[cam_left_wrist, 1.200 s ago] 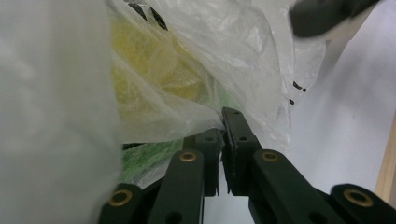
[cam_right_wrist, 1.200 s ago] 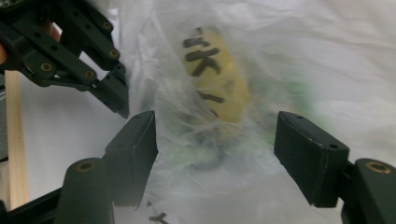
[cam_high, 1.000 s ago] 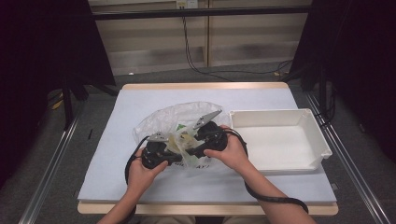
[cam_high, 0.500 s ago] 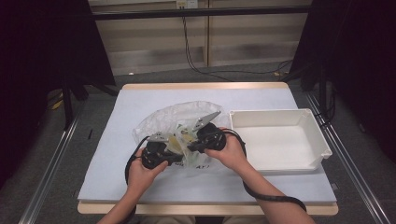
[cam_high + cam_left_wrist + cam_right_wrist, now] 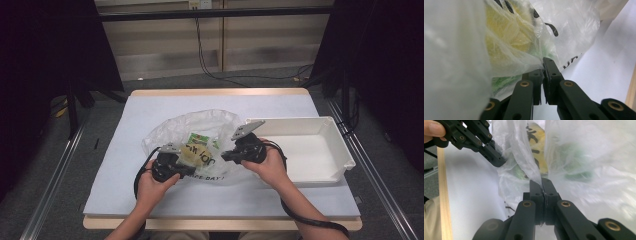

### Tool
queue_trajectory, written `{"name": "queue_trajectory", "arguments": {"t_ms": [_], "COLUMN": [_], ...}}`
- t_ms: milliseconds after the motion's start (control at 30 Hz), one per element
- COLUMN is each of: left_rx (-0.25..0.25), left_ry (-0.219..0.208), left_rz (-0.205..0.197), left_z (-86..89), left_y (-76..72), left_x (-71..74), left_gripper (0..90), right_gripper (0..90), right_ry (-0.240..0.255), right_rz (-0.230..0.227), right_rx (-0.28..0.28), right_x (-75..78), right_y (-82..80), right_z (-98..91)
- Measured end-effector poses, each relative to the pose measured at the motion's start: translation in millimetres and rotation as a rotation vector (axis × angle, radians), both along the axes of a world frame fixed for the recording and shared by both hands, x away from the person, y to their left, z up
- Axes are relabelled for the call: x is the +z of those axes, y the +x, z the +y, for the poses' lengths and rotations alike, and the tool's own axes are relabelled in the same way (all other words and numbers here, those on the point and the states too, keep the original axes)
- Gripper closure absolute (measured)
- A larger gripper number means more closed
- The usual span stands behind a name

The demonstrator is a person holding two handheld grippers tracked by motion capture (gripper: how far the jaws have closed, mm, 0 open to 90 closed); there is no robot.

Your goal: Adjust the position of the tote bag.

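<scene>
In the high view, the person's left forearm rose from the bottom edge, left of centre, and slanted up to the right, the hand wrapped around the left gripper (image 5: 185,171), which pointed rightward at the lower left edge of the plastic bag (image 5: 200,131). In the left gripper view its jaws were pressed together on a fold of the thin film at mid-frame, with something yellow and green showing through the bag above and to the left (too blurred to name). The bag lay crumpled on the white table cover (image 5: 125,165) at the centre of the frame, dark lettering across its front.

Further right, the right forearm came in from the lower right, bent at the wrist, with the hand cupping the right gripper (image 5: 226,157) from below so that it pointed leftward at the bag's right edge. Its jaws had just been closing, and in the right gripper view they pinched a gathered strip of the bag (image 5: 534,165) that ran up from their tips; the left gripper (image 5: 500,161) showed in that view's upper left, biting the film too. At the right of the high view sat a white tray (image 5: 345,150), just beside the right hand.
</scene>
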State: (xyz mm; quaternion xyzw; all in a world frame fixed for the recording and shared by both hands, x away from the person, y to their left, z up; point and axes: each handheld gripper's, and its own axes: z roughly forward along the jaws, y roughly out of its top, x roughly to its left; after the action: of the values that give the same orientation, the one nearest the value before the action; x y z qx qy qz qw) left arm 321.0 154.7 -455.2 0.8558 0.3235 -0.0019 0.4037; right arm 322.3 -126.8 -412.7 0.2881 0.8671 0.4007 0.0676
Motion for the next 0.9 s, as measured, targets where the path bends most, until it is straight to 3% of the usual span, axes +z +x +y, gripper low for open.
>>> {"name": "queue_trajectory", "arguments": {"t_ms": [400, 667, 733, 767, 900], "left_rx": [0.002, -0.001, 0.001, 0.003, -0.014], "left_ry": [0.005, 0.003, 0.002, 0.001, -0.012], "left_rz": [0.022, 0.02, 0.015, 0.01, -0.004], "left_z": [0.6, 4.1, 4.9, 4.6, 4.6], "left_y": [-2.5, -2.7, -2.7, -3.0, -6.1], "left_x": [-2.8, -0.7, -0.3, 0.0, 7.0], "left_gripper": [86.0, 85.8, 83.4, 77.9, 75.1], "right_gripper": [90.0, 90.0, 90.0, 90.0, 90.0], "right_ry": [0.026, 0.026, 0.028, 0.033, 0.029], "right_rz": [0.007, 0.01, 0.009, 0.007, 0.009], "right_rx": [-0.05, -0.075, -0.078, -0.081, -0.076], "right_x": [-2.7, -7.6, -8.3, -8.4, -8.7], "right_y": [-10.3, -12.3, -12.3, -12.7, -13.6], "right_z": [-23.1, -27.5, -29.3, -29.8, -27.0]}}
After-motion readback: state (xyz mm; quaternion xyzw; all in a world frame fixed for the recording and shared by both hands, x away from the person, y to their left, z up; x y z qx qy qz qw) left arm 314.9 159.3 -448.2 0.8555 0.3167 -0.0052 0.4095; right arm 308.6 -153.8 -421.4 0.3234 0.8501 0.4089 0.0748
